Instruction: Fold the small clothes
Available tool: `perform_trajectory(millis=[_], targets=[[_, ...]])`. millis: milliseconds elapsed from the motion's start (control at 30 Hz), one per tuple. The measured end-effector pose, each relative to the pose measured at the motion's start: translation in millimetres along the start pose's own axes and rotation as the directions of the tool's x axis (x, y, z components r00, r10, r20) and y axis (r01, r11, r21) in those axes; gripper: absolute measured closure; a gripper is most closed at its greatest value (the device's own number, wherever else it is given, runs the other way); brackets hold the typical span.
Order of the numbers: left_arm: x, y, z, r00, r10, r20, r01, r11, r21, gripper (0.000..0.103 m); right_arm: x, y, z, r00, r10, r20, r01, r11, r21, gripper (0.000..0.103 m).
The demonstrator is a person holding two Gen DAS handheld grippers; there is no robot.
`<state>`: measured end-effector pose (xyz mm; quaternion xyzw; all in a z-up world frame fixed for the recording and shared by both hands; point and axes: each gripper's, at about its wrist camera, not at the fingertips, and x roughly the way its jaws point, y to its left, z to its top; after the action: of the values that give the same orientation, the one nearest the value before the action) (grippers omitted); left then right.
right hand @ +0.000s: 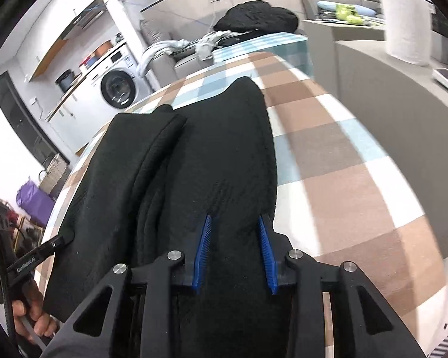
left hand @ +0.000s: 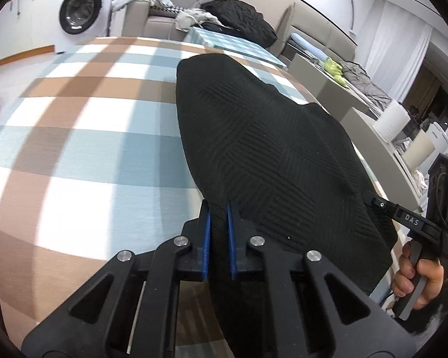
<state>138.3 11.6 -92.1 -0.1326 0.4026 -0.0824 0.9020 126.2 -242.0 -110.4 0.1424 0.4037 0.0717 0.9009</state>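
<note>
A black knit garment (left hand: 268, 149) lies lengthwise on the checked tablecloth (left hand: 89, 149). My left gripper (left hand: 219, 205) is shut on its near edge, the cloth pinched between the blue pads. In the right wrist view the same garment (right hand: 212, 155) lies folded lengthwise, with a second layer on its left. My right gripper (right hand: 236, 219) has its jaws apart with a raised fold of the garment between them; the pads do not press it. Each gripper shows in the other view, the right one (left hand: 370, 198) at the garment's right edge and the left one (right hand: 64, 238) at its left edge.
The table edge runs close on the right in the left wrist view. Beyond the table stand a sofa with a black jacket (left hand: 239, 18), a washing machine (left hand: 80, 10), a counter with a paper towel roll (right hand: 406, 21), and a purple bag (right hand: 33, 200) on the floor.
</note>
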Motion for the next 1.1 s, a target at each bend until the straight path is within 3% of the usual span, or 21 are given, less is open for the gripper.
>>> perform_trajectory(millis=[200, 300, 400, 500, 567, 667, 800, 867, 967, 1000, 1033, 1100], targets=[[-25.7, 41.3, -6.1, 0.996, 0.087, 0.010, -0.087, 0.996, -0.010, 0.096, 10.8, 51.8, -14.7, 0.997, 0.061, -0.048, -0.066, 0.993, -0.101, 0.070], [-34.2, 54.2, -5.9, 0.996, 0.092, -0.005, -0.092, 0.996, -0.004, 0.093, 7.5, 72.8, -23.4, 0.998, 0.029, -0.058, -0.041, 0.976, -0.216, 0.067], [-46.7, 61.2, -3.8, 0.996, 0.089, 0.014, -0.089, 0.996, -0.013, 0.090, -2.5, 74.3, -23.0, 0.999, 0.029, -0.030, -0.034, 0.977, -0.209, 0.064], [-56.9, 57.9, 0.2, 0.994, 0.099, 0.049, -0.100, 0.995, 0.017, 0.079, -9.9, 77.1, -14.0, 0.997, 0.078, -0.009, -0.078, 0.977, -0.200, 0.060], [-60.1, 53.6, 4.1, 0.992, 0.109, 0.063, -0.111, 0.993, 0.026, 0.052, -6.8, 82.7, -7.7, 0.990, 0.137, -0.020, -0.138, 0.974, -0.178, 0.051], [-63.4, 43.2, 9.0, 0.990, 0.107, 0.087, -0.111, 0.993, 0.032, 0.033, 14.8, 95.3, 5.3, 0.973, 0.222, -0.068, -0.230, 0.961, -0.151, 0.048], [-64.3, 39.6, 11.0, 0.991, 0.104, 0.086, -0.107, 0.994, 0.028, 0.029, 58.5, 103.9, 20.9, 0.948, 0.275, -0.162, -0.290, 0.954, -0.075, 0.048], [-64.1, 41.8, 10.4, 0.991, 0.107, 0.086, -0.109, 0.994, 0.018, 0.022, 71.4, 111.4, 24.9, 0.941, 0.284, -0.184, -0.300, 0.952, -0.065, 0.048], [-61.5, 46.9, 9.4, 0.986, 0.143, 0.080, -0.143, 0.990, -0.004, 0.022, 84.5, 123.7, 34.6, 0.940, 0.283, -0.192, -0.298, 0.953, -0.056, 0.049], [-59.8, 48.6, 9.1, 0.986, 0.151, 0.072, -0.151, 0.989, -0.010, 0.022, 88.6, 129.5, 36.3, 0.942, 0.273, -0.194, -0.290, 0.955, -0.064, 0.059], [-58.3, 49.8, 8.9, 0.986, 0.149, 0.068, -0.148, 0.989, -0.014, 0.022, 91.0, 134.1, 36.4, 0.939, 0.276, -0.207, -0.296, 0.952, -0.074, 0.079], [-58.8, 51.5, 8.1, 0.989, 0.135, 0.066, -0.133, 0.991, -0.023, 0.022, 88.7, 141.9, 36.2, 0.945, 0.265, -0.194, -0.289, 0.951, -0.108, 0.088]])
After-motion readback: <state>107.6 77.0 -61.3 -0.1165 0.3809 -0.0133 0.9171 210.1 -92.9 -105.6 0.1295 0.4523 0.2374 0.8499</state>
